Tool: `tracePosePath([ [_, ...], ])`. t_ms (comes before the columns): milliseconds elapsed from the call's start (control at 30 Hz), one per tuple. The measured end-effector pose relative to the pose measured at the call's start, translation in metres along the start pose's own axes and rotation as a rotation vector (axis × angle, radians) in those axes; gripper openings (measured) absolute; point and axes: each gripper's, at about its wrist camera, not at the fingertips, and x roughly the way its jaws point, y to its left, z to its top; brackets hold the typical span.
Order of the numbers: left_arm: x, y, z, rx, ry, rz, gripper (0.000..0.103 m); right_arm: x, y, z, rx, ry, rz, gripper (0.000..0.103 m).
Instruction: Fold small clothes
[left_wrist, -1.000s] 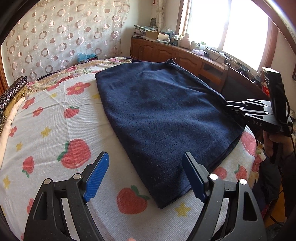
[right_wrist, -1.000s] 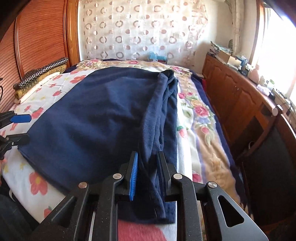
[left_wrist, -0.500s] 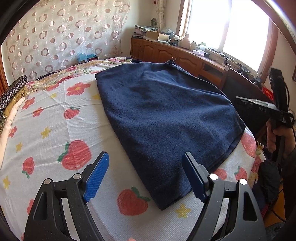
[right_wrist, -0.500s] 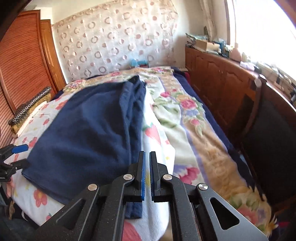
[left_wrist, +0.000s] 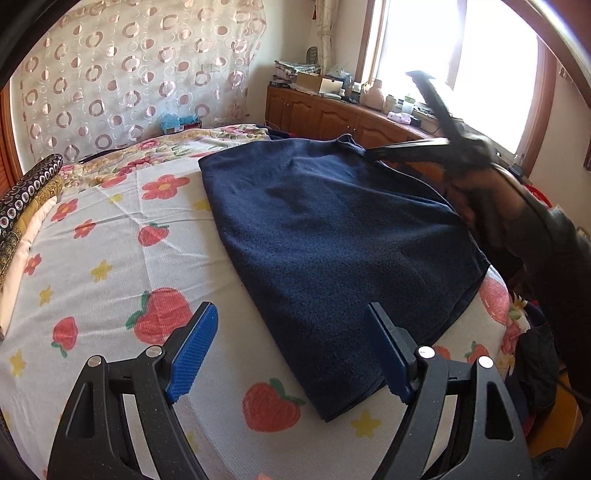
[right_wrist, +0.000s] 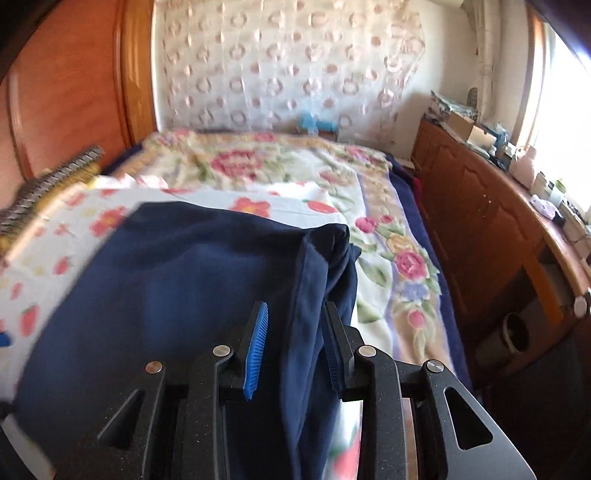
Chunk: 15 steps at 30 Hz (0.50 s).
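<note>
Left wrist view has the left gripper (left_wrist: 288, 350) hanging over the bed (left_wrist: 110, 236) with its blue fingers (left_wrist: 194, 354) spread wide and nothing between them. The folded navy garment (left_wrist: 332, 251) lies flat on the strawberry-print sheet, ahead of the fingers and to their right; its near corner reaches the gap beside the right finger without touching either pad. At the cloth's far corner the right gripper (left_wrist: 373, 153) shows only as a dark blur.

Right wrist view puts the right gripper (right_wrist: 295, 343) directly over the garment's (right_wrist: 166, 280) folded right edge (the picture is smeared by motion). Its fingers (right_wrist: 255, 350) are opening, and a ridge of navy cloth runs up between them; the pads do not appear to press on it. Most of the garment spreads out left of these fingers.
</note>
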Motion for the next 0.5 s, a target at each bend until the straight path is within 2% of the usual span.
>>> tracePosePath([
  [167,-0.001,0.0,-0.004,-0.001,0.004,-0.007,0.081,0.036,-0.01,0.016,0.03,0.101,-0.04,0.031],
  [233,-0.002,0.0,-0.006,0.0,0.004,-0.008,0.081,0.032,-0.027,0.018,0.097,0.084,-0.137,0.031],
  [333,-0.002,0.001,-0.006,-0.004,0.004,-0.011,0.081,0.014,-0.052,0.017,0.222,0.045,-0.17,0.031],
  [500,-0.002,0.002,-0.004,-0.014,-0.003,-0.009,0.081,-0.014,-0.046,0.013,0.185,0.016,-0.183,0.031],
])
